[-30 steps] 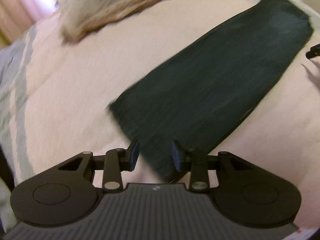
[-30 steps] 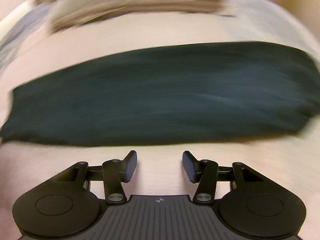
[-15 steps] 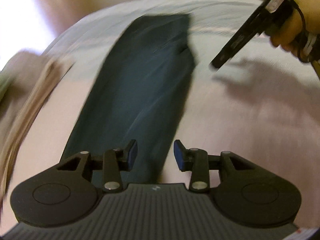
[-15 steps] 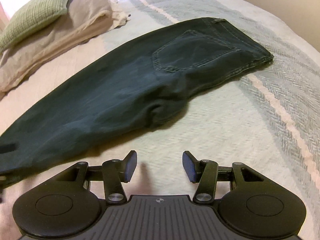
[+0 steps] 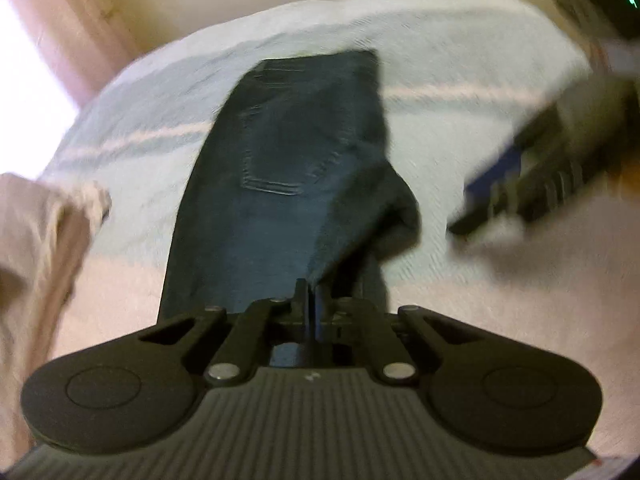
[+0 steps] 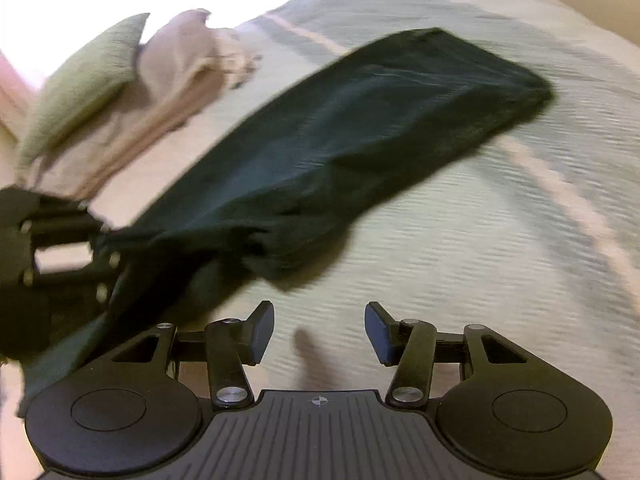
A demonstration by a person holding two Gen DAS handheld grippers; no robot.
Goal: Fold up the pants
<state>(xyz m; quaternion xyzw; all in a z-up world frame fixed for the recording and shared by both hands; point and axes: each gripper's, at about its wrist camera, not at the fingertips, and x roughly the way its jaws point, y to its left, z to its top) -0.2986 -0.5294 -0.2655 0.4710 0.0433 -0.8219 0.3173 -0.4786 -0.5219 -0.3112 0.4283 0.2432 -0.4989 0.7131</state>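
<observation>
I have left hand-held gripper [image 5: 311,296] clamped on pants [image 5: 288,168] leg end – probably for folding; right hand-held gripper [image 6: 319,332] open, w/ nothing between.

Count: 1 pair of dark pants [image 6: 328,152], 2 pillows – one green pillow [image 6: 84,80], one beige pillow [image 6: 176,68] – 1 bed [image 6: 500,248], 2 hand-held grippers: left hand-held gripper [image 5: 311,294], right hand-held gripper [image 6: 320,332].

Matte black plastic left gripper [image 5: 311,292]: ribbed grey housing, two round discs, silver pivot screws on paired link arms. Matte black plastic right gripper [image 6: 319,330]: same form, dark blue pads [image 6: 378,332], white crosshair mark on the ribbed housing.
</observation>
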